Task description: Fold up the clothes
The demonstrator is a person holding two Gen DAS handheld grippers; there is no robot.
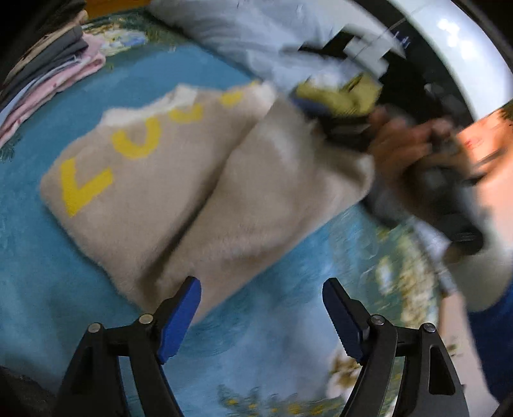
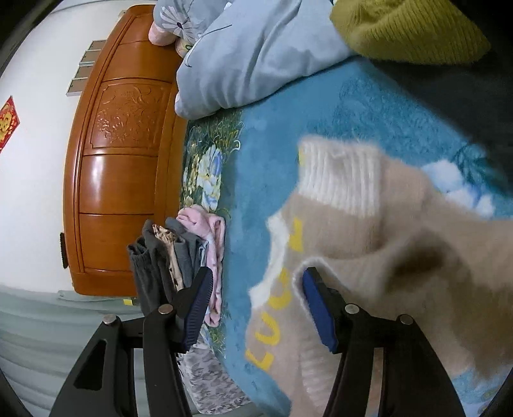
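The beige sweater (image 1: 179, 192) w/ yellow letters lies on the blue floral bedspread (image 1: 41, 272), folded roughly in half lengthwise, a crease running down its middle. Prob laid flat like this so the next fold can go crosswise.

Left gripper (image 1: 261, 317) hangs over the near hem, jaws spread wide, nothing between them; left pad sits right at the fabric edge, right pad over bare bedspread. Looks placed to come in on the hem corner.

Right gripper (image 2: 256, 312) is at the opposite end, by the white ribbed collar (image 2: 340, 179). Jaws apart, not clamped on anything; its right finger (image 2: 317, 311) overlaps the fuzzy knit near the lettering, touching or just above, can't tell. In the left view that gripper and the hand holding it are motion-blurred, so no more detail there.

Edges & room: stack of folded clothes (image 2: 179, 256) sits at the bed edge near the wooden headboard (image 2: 118, 154), apart from the sweater w/ open bedspread between. Light blue duvet (image 2: 256, 54) and an olive knit (image 2: 407, 29) crowd the far side, near the collar end. Free space is mostly on the near side below the hem and toward the stack; a crosswise fold should fit w/o hitting the duvet, I'd judge, but the collar end has less margin
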